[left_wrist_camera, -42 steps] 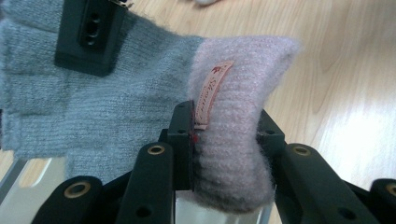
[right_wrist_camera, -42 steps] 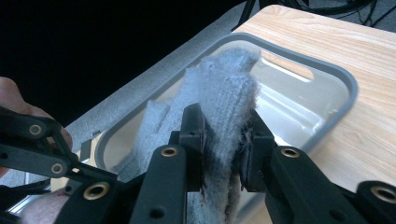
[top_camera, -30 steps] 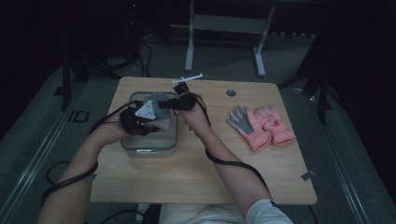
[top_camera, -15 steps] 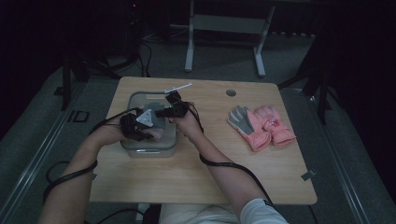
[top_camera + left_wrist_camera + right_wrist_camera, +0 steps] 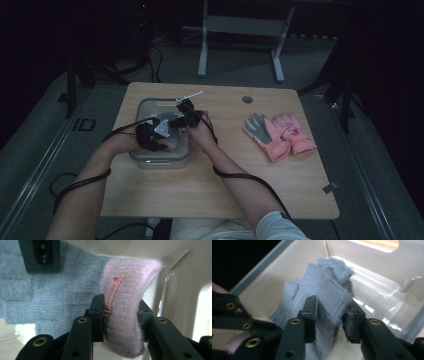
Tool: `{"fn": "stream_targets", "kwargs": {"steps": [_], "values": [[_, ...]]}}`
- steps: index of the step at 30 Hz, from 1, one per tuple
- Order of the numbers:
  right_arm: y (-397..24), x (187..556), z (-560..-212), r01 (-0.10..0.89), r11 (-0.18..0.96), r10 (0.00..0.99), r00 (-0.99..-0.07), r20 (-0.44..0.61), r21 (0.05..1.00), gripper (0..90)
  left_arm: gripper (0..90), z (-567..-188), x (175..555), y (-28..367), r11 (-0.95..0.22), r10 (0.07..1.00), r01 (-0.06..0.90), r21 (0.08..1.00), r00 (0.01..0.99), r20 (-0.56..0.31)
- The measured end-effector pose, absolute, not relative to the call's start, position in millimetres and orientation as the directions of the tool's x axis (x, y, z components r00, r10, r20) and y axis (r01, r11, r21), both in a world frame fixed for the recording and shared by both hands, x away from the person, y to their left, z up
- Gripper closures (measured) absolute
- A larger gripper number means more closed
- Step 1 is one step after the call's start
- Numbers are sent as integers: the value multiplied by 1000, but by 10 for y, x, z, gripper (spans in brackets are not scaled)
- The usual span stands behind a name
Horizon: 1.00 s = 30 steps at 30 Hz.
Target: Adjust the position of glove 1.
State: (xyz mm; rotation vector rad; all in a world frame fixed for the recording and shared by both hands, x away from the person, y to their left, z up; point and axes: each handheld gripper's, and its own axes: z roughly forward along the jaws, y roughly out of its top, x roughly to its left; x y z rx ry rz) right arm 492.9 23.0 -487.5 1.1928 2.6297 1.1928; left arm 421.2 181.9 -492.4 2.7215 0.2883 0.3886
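Observation:
A knitted glove, grey (image 5: 62,295) with a fluffy pink cuff (image 5: 130,285) and a small sewn label, hangs inside a clear plastic bin (image 5: 150,103) on the wooden table. My left gripper (image 5: 121,312) is shut on the pink cuff, pads pressing both sides. The glove's grey finger end (image 5: 329,287) stands between the pads of my right gripper (image 5: 329,315). Its jaws have just been opening, and the right pad stands slightly off the cloth. In the high view both grippers, left (image 5: 159,131) and right (image 5: 181,120), sit low in the bin, close together.
A pair of pink gloves (image 5: 282,136) with grey palms lies on the table right of the bin. A round cable hole (image 5: 247,99) sits near the far edge. Cables trail from both grippers along the forearms. The bin's walls (image 5: 387,272) stand close around the jaws.
Both hands have sunk from above the bin's far side down into it, toward the person. The right gripper's jaws stand wider than before.

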Motion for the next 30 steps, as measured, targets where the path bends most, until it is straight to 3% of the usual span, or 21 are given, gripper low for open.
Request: {"fn": "stream_targets", "kwargs": {"steps": [8,12,17,20,24,27,28,29,30], "values": [[-45,4881,-4871,651,347,635,-693,341,675,572,654,-5027,4329,1699,-928,247,169,332,947,207],[-167,4786,-4783,621,326,618,-710,337,712,547,602,-5025,4384,1677,-927,272,201,316,942,197],[-365,4665,-4637,587,312,575,-743,343,747,412,445,-4956,4357,1689,-907,309,239,347,937,163],[-498,4605,-4568,558,299,554,-762,335,774,324,445,-4870,4327,1728,-898,333,256,357,928,170],[-682,4531,-4498,515,287,551,-779,300,808,256,369,-4697,4277,1794,-852,412,309,423,894,176],[-762,4499,-4486,499,285,521,-797,304,818,208,238,-4620,4249,1807,-810,464,350,471,873,149],[-794,4483,-4483,487,294,511,-807,296,822,189,238,-4563,4206,1801,-784,485,362,505,865,132],[-849,4459,-4488,477,311,503,-816,283,822,179,156,-4544,4192,1794,-770,490,370,520,864,111],[-870,4451,-4491,471,315,496,-822,280,824,169,131,-4529,4177,1786,-757,492,373,537,866,93]]}}
